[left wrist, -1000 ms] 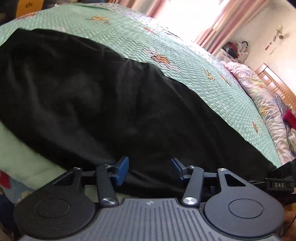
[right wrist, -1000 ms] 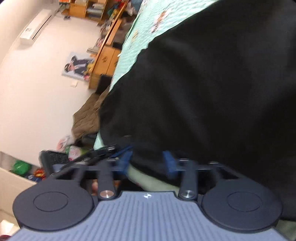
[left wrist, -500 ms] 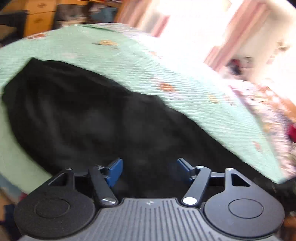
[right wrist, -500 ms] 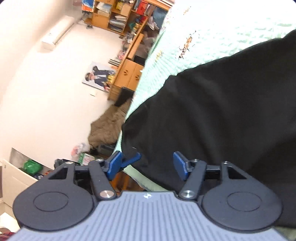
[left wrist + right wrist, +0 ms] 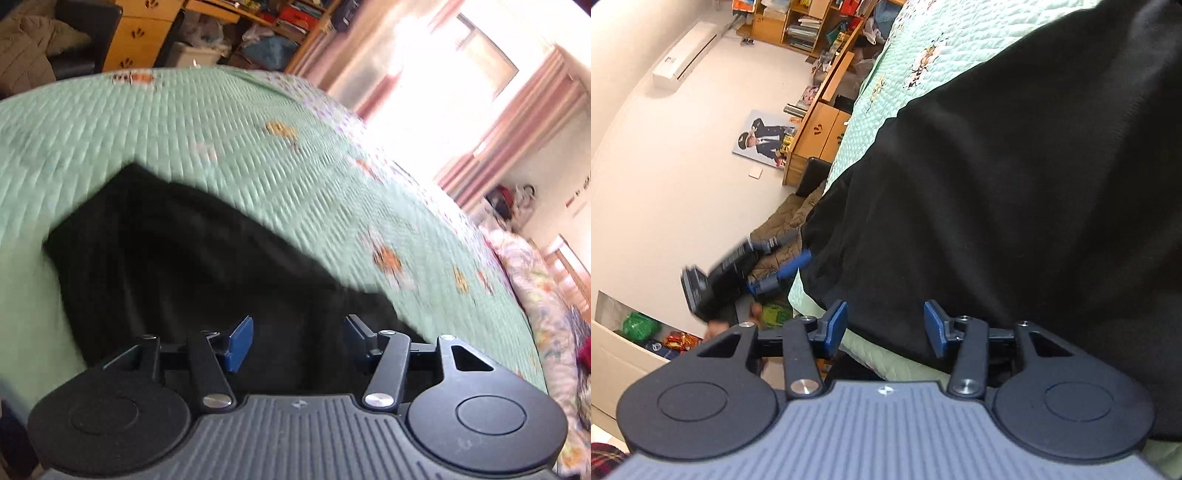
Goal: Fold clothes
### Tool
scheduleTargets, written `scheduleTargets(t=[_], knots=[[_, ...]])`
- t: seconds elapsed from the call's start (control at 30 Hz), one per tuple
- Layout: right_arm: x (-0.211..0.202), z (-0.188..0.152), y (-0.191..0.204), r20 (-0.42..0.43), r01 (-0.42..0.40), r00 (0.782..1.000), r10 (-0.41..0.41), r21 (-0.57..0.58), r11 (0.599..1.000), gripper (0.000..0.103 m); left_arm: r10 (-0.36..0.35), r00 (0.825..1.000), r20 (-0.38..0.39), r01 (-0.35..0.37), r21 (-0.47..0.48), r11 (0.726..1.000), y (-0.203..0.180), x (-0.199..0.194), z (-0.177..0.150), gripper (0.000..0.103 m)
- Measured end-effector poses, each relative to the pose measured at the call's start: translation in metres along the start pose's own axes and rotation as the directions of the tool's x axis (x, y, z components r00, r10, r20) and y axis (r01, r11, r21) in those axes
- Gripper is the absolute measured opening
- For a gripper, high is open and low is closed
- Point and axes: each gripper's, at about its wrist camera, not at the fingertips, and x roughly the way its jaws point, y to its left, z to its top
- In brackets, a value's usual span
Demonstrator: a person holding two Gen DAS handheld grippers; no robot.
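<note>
Black garment (image 5: 192,280) lies spread on the green-quilted bed (image 5: 258,155), near edge overhanging. Left gripper (image 5: 297,339) and right gripper (image 5: 884,325): fingers part-open, just been closing, holding nothing. Looks between folds, though left view's blurred. Next: pinch an edge, carry it across.

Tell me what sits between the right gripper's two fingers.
In the right wrist view, the right gripper is open: between its fingers show the black garment's edge and a strip of green quilt; neither is pinched.

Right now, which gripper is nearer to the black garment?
Right. The right gripper's jaws, just closing, straddle the black garment's hem; the left gripper, jaws also closing, hovers beside its corner.
</note>
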Motion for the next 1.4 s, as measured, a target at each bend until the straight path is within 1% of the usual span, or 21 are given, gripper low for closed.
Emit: scheduleTargets(t=[0.1,0.17,0.23,0.27,0.3,0.37,0.4,0.43,0.53,0.67,0.73,0.77,0.8,0.83,0.93,1.0,1.07,1.17,1.23,1.3,1.4], knots=[[0.032,0.014,0.017,0.001,0.013,1.000,-0.013,0.014,1.000,0.050,0.004,1.000,0.025,-0.004,-0.032,0.999,0.010,0.014,0.031,0.058],[0.036,0.018,0.020,0.034,-0.015,0.999,0.014,0.050,0.999,0.055,0.025,0.999,0.024,-0.024,-0.052,0.998,0.017,0.024,0.046,0.058],[0.041,0.028,0.027,0.073,-0.088,0.994,0.084,0.055,0.995,0.055,0.087,0.996,0.015,-0.086,-0.044,0.995,0.029,0.030,0.055,0.058],[0.048,0.037,0.035,0.082,-0.098,0.992,0.094,0.036,0.995,0.055,0.125,0.992,0.010,-0.125,-0.039,0.991,0.036,0.033,0.059,0.056],[0.054,0.048,0.044,0.088,-0.101,0.991,0.100,0.012,0.995,0.055,0.146,0.989,0.001,-0.146,-0.049,0.988,0.045,0.036,0.062,0.045],[0.078,0.073,0.061,0.091,-0.093,0.991,0.096,-0.038,0.995,0.055,0.122,0.992,-0.027,-0.124,-0.117,0.985,0.067,0.038,0.064,0.032],[0.094,0.086,0.068,0.093,-0.085,0.992,0.090,-0.052,0.995,0.055,0.126,0.991,-0.036,-0.130,-0.146,0.981,0.077,0.038,0.063,0.013],[0.110,0.098,0.074,0.096,-0.075,0.992,0.081,-0.062,0.995,0.055,0.125,0.991,-0.043,-0.130,-0.173,0.976,0.086,0.037,0.062,0.003],[0.164,0.127,0.090,0.114,-0.066,0.991,0.075,-0.079,0.995,0.055,0.087,0.995,-0.057,-0.098,-0.228,0.969,0.103,0.041,0.060,0.003],[0.227,0.157,0.093,0.091,-0.057,0.994,0.062,-0.057,0.997,0.055,0.125,0.989,-0.074,-0.137,-0.187,0.973,0.100,0.050,0.062,0.003],[0.245,0.167,0.077,0.088,0.078,0.993,-0.076,-0.014,0.997,0.054,0.140,0.987,-0.075,-0.152,-0.180,0.972,0.099,0.051,0.062,0.003],[0.242,0.168,0.065,0.097,0.108,0.989,-0.110,0.022,0.994,0.026,0.147,0.986,-0.074,-0.158,-0.170,0.973,0.098,0.051,0.061,0.003],[0.238,0.168,0.053,0.107,0.131,0.985,-0.136,0.059,0.990,0.004,0.151,0.986,-0.073,-0.161,-0.163,0.974,0.097,0.049,0.059,0.003],[0.233,0.167,0.041,0.117,0.152,0.980,-0.163,0.098,0.984,0.000,0.150,0.986,-0.071,-0.159,-0.160,0.974,0.096,0.050,0.058,0.003],[0.211,0.167,0.038,0.166,0.151,0.971,-0.169,0.116,0.982,0.001,0.139,0.988,-0.072,-0.149,-0.167,0.975,0.100,0.053,0.060,0.003],[0.196,0.165,0.046,0.200,0.131,0.968,-0.150,0.106,0.986,0.014,0.143,0.987,-0.075,-0.154,-0.166,0.974,0.099,0.053,0.060,0.003],[0.180,0.157,0.056,0.234,0.084,0.967,-0.098,0.070,0.994,0.037,0.155,0.985,-0.073,-0.166,-0.169,0.972,0.095,0.051,0.060,0.003],[0.149,0.130,0.067,0.243,0.042,0.969,-0.044,0.013,0.999,0.044,0.174,0.984,-0.041,-0.179,-0.188,0.966,0.086,0.041,0.057,0.003],[0.126,0.111,0.072,0.238,0.027,0.971,-0.022,-0.018,0.999,0.044,0.196,0.981,0.008,-0.191,-0.170,0.967,0.067,0.025,0.050,0.012],[0.103,0.091,0.076,0.233,0.012,0.973,0.000,-0.050,0.999,0.046,0.196,0.979,0.061,-0.187,-0.127,0.974,0.040,0.005,0.037,0.038],[0.050,0.063,0.073,0.272,0.018,0.962,-0.002,-0.057,0.998,0.052,0.134,0.988,0.076,-0.133,-0.012,0.991,-0.009,-0.014,0.010,0.040]])
